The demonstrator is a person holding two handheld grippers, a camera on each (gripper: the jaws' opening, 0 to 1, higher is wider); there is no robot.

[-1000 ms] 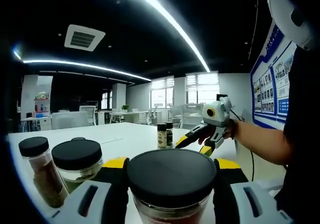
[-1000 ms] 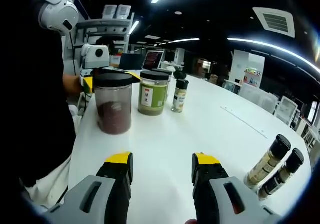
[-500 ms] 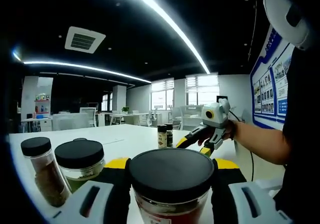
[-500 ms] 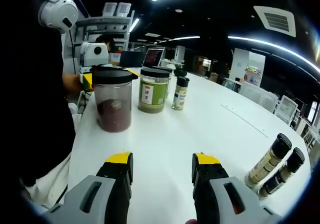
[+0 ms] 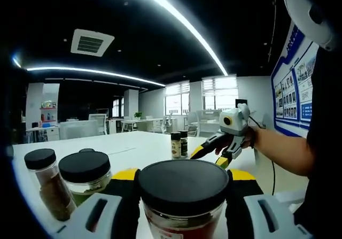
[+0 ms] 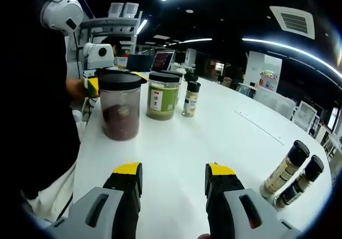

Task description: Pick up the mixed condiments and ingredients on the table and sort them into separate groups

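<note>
Our left gripper (image 5: 183, 183) pinches the red-filled jar (image 6: 120, 110) near the table (image 6: 224, 137) edge. Our right gripper (image 6: 173, 176) is spread over bare table beside that jar.

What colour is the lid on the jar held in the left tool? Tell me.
Black, clearest in the left gripper view: lid of the jar.

I see dark ceiling (image 5: 133, 41), long light strips (image 5: 176, 22) curving across it, square air vent (image 5: 92, 41) set in. Bright windows (image 5: 216, 94) on far wall. Blue poster board (image 5: 291, 102) on wall at right. White chairs (image 5: 80, 128) and tables in distance. In right gripper view: white desk (image 6: 214, 137), shelving rack (image 6: 115, 28) behind, monitor (image 6: 163, 60), more chairs (image 6: 304, 116) at far right.
</note>
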